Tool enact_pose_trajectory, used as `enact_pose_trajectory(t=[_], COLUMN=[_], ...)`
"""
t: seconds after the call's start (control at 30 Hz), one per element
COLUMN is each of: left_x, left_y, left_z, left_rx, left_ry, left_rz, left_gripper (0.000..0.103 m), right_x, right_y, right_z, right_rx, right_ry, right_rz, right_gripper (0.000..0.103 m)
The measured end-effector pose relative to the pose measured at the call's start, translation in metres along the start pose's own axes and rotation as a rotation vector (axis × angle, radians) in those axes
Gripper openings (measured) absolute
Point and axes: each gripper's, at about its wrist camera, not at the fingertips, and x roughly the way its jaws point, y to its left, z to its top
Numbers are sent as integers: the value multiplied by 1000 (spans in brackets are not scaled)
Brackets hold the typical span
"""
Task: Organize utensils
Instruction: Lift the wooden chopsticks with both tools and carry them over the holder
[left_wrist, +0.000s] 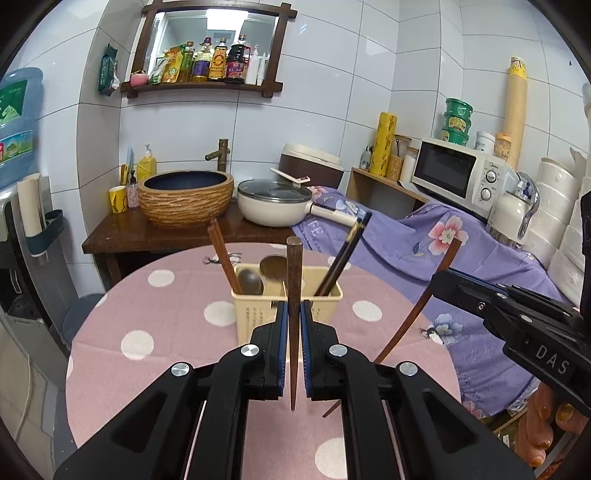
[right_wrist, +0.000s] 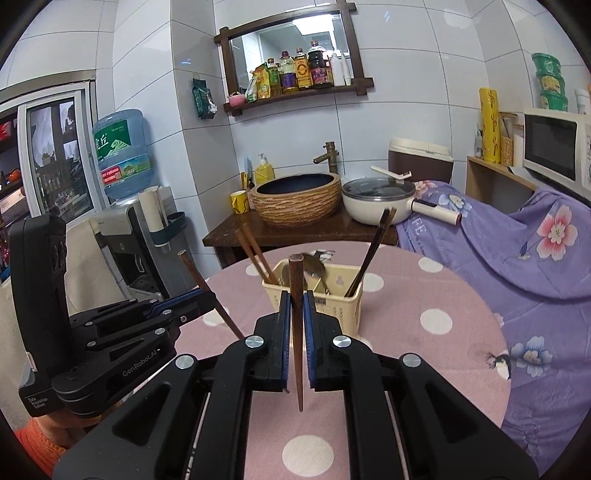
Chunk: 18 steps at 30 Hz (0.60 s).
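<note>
The fingers of the left gripper (left_wrist: 293, 314) are clamped on a brown wooden chopstick (left_wrist: 293, 295), which stands nearly upright between the blue pads, blunt end up and pointed tip hanging free below. The right gripper (right_wrist: 296, 306) is closed the same way on a second chopstick (right_wrist: 296, 314), also upright with its tip down. Each gripper shows in the other's view only from the side, and there each held chopstick looks tilted.

Below both lies a round table (left_wrist: 147, 332) under a pink cloth with white dots; its near edge is hidden by the gripper bodies. Beyond it a purple flowered cloth (left_wrist: 424, 240) drapes something whose shape cannot be made out.

On the table, just past the grippers, stands a cream plastic utensil holder (left_wrist: 255, 317) with slotted walls and divided compartments. Its lower front is blocked by the fingers in both views. Brown chopsticks (right_wrist: 255, 254) lean out of its left compartment, darker ones (right_wrist: 373, 251) out of the right. Between them sit spoons (left_wrist: 258, 277): the bowls show, the handles are hidden inside, and how many there are is hard to tell.

At the lower left of the right wrist view a bit of orange sleeve (right_wrist: 37, 443) is cut off by the frame.
</note>
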Motion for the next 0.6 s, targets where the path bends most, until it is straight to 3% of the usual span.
enact_pose_trajectory(t=[0.2, 0.4, 0.6], left_x=[-2, -3, 17], left_y=[3, 0, -5], left_z=[51, 106, 138], left_rx=[14, 34, 43], left_ry=[-39, -126, -151], left_rz=[-8, 21, 57], left_gripper=[7, 7, 7], right_x=[5, 10, 29], right_y=[-9, -18, -25], right_z=[55, 111, 139], right_rx=[17, 37, 41], right_ry=[-16, -57, -98], right_rz=[-5, -21, -72], right_gripper=[8, 8, 8])
